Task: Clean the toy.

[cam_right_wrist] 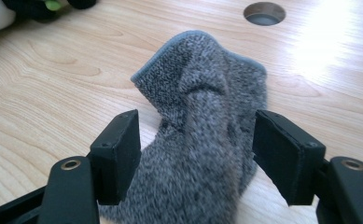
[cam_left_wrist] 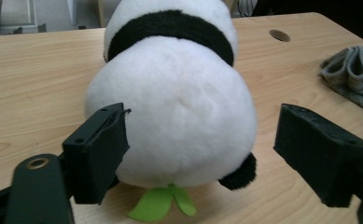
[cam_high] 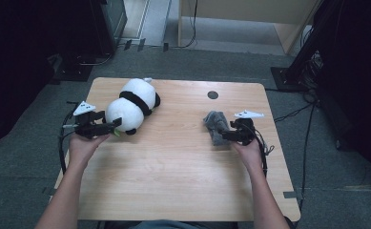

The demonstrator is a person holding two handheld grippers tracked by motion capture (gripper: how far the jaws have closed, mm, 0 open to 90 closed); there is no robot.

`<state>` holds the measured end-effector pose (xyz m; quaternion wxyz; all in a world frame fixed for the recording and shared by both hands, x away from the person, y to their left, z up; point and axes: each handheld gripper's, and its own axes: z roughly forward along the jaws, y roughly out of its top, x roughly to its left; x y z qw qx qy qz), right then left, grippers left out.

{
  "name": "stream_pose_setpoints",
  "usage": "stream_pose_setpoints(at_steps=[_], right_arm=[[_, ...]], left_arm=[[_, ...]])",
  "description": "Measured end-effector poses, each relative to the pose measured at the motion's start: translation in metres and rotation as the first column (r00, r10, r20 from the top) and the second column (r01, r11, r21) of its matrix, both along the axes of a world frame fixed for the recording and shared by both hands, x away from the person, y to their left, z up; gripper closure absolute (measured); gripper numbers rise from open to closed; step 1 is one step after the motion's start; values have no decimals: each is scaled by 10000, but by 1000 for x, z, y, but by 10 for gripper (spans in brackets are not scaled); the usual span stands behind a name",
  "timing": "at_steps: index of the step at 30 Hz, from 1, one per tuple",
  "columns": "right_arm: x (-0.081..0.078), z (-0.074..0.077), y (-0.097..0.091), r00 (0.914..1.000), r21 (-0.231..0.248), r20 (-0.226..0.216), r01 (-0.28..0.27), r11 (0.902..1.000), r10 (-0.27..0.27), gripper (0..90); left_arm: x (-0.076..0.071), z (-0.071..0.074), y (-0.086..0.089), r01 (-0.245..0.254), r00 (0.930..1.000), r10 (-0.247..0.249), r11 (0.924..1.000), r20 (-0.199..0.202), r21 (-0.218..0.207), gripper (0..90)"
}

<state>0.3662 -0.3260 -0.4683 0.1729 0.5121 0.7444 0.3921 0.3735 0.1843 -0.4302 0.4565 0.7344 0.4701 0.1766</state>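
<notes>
Jaws of the left gripper (cam_left_wrist: 200, 154) stand apart around the round white rump of the black-and-white plush panda toy (cam_left_wrist: 174, 93); one pad touches the fur, the other stands clear, so nothing is clamped. On the light wooden table (cam_high: 173, 167) the panda lies at ten o'clock. Toward three o'clock, the right gripper (cam_right_wrist: 195, 154) straddles the grey knitted sock (cam_right_wrist: 207, 140), jaws released, pads beside the fabric without pinching.
</notes>
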Motion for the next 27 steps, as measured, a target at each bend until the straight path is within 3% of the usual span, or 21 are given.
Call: stream_pose_setpoints(at_steps=[2, 8, 12, 15, 19, 23, 25, 27], right_arm=[[-4, 2, -4, 9999, 115, 39, 92, 9999, -93, 330], [-15, 6, -16, 9996, 123, 143, 235, 9996, -237, 336], [-21, 6, -25, 9992, 221, 181, 341, 9992, -345, 352], [-26, 3, -35, 9988, 395, 136, 457, 9982, -463, 376], [-32, -2, -46, 9980, 60, 175, 604, 9982, -604, 397], [-37, -10, -53, 9963, 36, 347, 781, 9969, -782, 397], [-39, -12, -55, 9947, -7, 491, 901, 9959, -900, 397], [-38, -15, -58, 9932, -38, 503, 1050, 9945, -1047, 398]], left_arm=[[-7, 2, -1, 143, 9998, -142, 9999, 126, -42, 227], [-25, 4, -6, 500, 9982, -498, 9987, 326, -62, 238], [-35, 2, -14, 1024, 9942, -1017, 9946, 363, -183, 241], [-42, -3, -22, 1502, 9880, -1505, 9886, 341, 105, 249], [-49, -10, -30, 1940, 9800, -1944, 9809, 426, 139, 249], [-56, -20, -36, 2731, 9612, -2725, 9619, 434, -84, 300], [-58, -26, -39, 2877, 9575, -2875, 9577, 239, -51, 294], [-60, -30, -41, 3023, 9526, -3027, 9531, 312, 161, 294]])
